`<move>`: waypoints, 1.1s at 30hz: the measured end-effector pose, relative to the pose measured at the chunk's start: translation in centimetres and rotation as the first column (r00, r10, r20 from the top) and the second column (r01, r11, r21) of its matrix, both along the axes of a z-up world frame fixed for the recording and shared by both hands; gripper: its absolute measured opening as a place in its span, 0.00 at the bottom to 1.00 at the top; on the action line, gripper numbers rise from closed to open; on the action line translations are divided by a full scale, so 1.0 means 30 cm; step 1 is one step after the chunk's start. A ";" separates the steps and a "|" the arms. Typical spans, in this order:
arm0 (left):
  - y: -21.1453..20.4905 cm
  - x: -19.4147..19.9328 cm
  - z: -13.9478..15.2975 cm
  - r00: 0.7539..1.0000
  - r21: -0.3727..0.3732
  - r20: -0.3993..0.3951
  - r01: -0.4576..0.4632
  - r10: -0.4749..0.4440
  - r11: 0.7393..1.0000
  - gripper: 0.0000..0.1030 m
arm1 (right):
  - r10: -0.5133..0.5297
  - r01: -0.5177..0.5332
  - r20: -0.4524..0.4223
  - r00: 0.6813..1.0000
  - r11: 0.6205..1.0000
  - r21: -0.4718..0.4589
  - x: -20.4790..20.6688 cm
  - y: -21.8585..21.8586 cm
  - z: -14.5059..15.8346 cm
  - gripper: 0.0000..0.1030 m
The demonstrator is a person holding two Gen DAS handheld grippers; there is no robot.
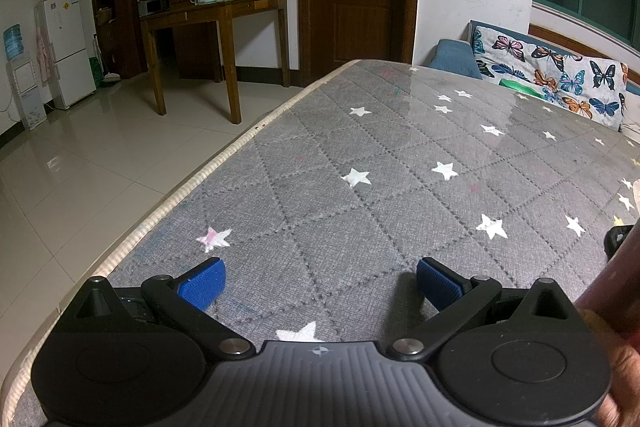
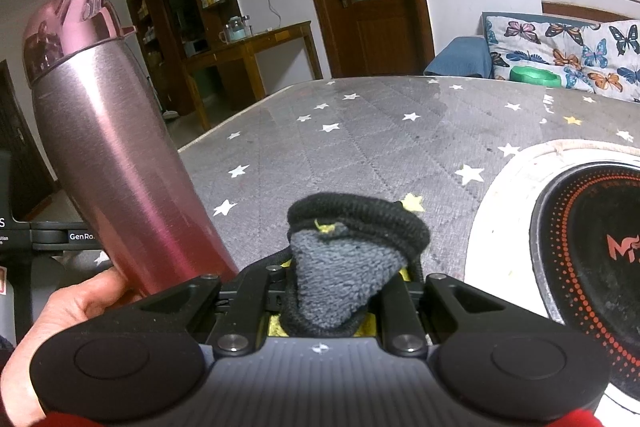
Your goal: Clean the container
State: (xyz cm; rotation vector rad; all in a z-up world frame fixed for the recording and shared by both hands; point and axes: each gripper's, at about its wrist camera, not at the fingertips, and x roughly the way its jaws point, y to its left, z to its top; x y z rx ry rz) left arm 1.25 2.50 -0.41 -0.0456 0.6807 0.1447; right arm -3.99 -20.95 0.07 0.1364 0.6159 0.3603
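Fingers of the left gripper [image 1: 318, 285] gape over the table's [image 2: 360, 131] near left edge, holding nothing. Those of the right gripper [image 2: 344, 287] pinch a cloth [image 2: 340, 267], ready for wiping. Near the left edge a hand [image 2: 76, 307] steadies the tilted bottle [image 2: 116, 155], presenting its side.

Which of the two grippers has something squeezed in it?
The right gripper: its fingers pinch a grey cloth with black edging. The left gripper is open, empty.

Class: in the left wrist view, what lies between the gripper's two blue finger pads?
Only bare star-print quilt; the left gripper holds nothing, as the left wrist view shows.
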 end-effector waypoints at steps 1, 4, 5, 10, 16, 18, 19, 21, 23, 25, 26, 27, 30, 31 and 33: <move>0.000 -0.001 0.000 1.000 0.000 0.000 0.000 0.000 1.000 1.00 | 0.000 0.000 -0.001 1.000 1.000 0.002 0.000 -0.001 -0.001 0.15; 0.002 -0.002 0.000 1.000 0.000 0.000 0.000 0.000 1.000 1.00 | 0.000 0.000 -0.001 1.000 1.000 0.005 0.000 -0.001 0.000 0.15; 0.001 -0.001 0.000 1.000 0.000 0.000 0.000 0.000 1.000 1.00 | 0.000 0.000 -0.001 1.000 1.000 0.005 -0.001 0.000 0.001 0.15; 0.002 -0.001 0.000 1.000 0.000 0.000 0.000 0.000 1.000 1.00 | 0.000 0.000 -0.002 1.000 1.000 0.004 0.003 -0.005 0.004 0.15; 0.001 -0.001 0.000 1.000 0.000 0.000 0.000 0.000 1.000 1.00 | 0.000 0.000 -0.004 1.000 1.000 0.013 0.003 -0.007 0.001 0.15; 0.001 -0.002 0.000 1.000 0.000 0.000 0.000 0.000 1.000 1.00 | 0.000 0.000 -0.004 1.000 1.000 0.016 0.004 -0.008 0.001 0.15; 0.000 -0.002 0.000 1.000 0.000 0.000 0.000 0.000 1.000 1.00 | 0.000 0.000 -0.004 1.000 1.000 0.017 0.004 -0.007 0.000 0.15; 0.001 -0.002 0.000 1.000 0.000 0.000 0.000 0.000 1.000 1.00 | -0.001 0.001 -0.005 1.000 1.000 0.021 0.003 -0.007 -0.001 0.15; 0.000 -0.002 0.000 1.000 0.000 0.000 0.000 0.000 1.000 1.00 | -0.001 0.001 -0.006 1.000 1.000 0.026 0.003 -0.009 -0.002 0.15; 0.001 -0.002 0.000 1.000 0.000 0.000 0.000 0.000 1.000 1.00 | -0.001 0.001 -0.007 1.000 1.000 0.029 0.002 -0.008 -0.003 0.15; 0.000 -0.002 0.000 1.000 0.000 0.000 0.000 0.000 1.000 1.00 | -0.001 0.001 -0.006 1.000 1.000 0.028 0.000 -0.007 -0.003 0.15; 0.001 -0.002 0.000 1.000 0.000 0.000 0.000 0.000 1.000 1.00 | -0.001 0.002 -0.006 1.000 1.000 0.025 0.000 -0.005 -0.003 0.15; 0.001 -0.002 0.000 1.000 0.000 0.000 0.000 0.000 1.000 1.00 | -0.002 0.002 -0.002 1.000 1.000 0.011 -0.002 0.001 -0.004 0.15; 0.001 -0.003 0.000 1.000 0.000 0.000 0.000 0.000 1.000 1.00 | -0.003 0.003 -0.001 1.000 1.000 0.006 -0.002 0.004 -0.004 0.15; 0.004 -0.003 0.000 1.000 0.000 0.000 0.000 0.000 1.000 1.00 | -0.003 0.003 0.001 1.000 1.000 -0.002 -0.003 0.008 -0.004 0.15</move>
